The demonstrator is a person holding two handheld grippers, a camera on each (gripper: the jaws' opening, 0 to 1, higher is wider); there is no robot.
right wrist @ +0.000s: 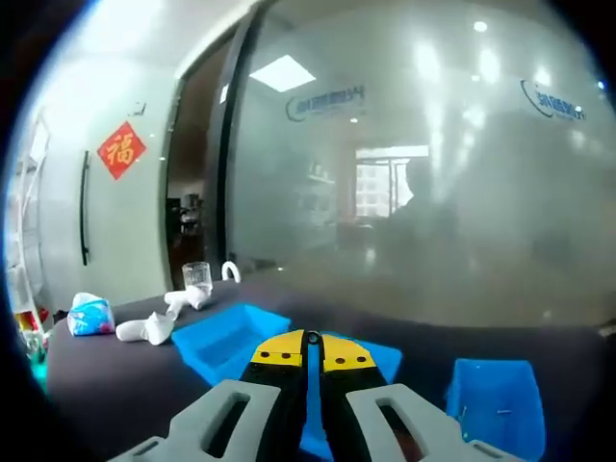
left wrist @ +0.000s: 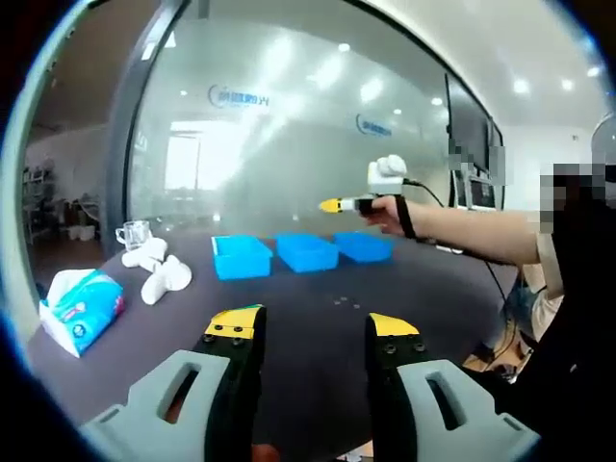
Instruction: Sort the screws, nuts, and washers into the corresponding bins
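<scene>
The left gripper (left wrist: 313,329) hangs over the near edge of the dark table (left wrist: 308,337), its jaws wide apart with nothing between them. The right gripper (right wrist: 313,354) sits above the bins, jaws closed together; a small ring-like piece, perhaps a washer (right wrist: 312,336), seems pinched at the tips, but it is too small to be sure. In the left gripper view the right gripper (left wrist: 337,205) is held in a hand (left wrist: 385,214) above the bins.

Three blue bins stand in a row: left bin (left wrist: 241,257), middle bin (left wrist: 306,252), right bin (left wrist: 365,246). Tiny hardware pieces (left wrist: 348,302) lie scattered on the table just in front of the middle bin. Left of the left bin lie white bundles (left wrist: 159,272), a glass (left wrist: 133,234) and, nearer, a tissue pack (left wrist: 82,308).
</scene>
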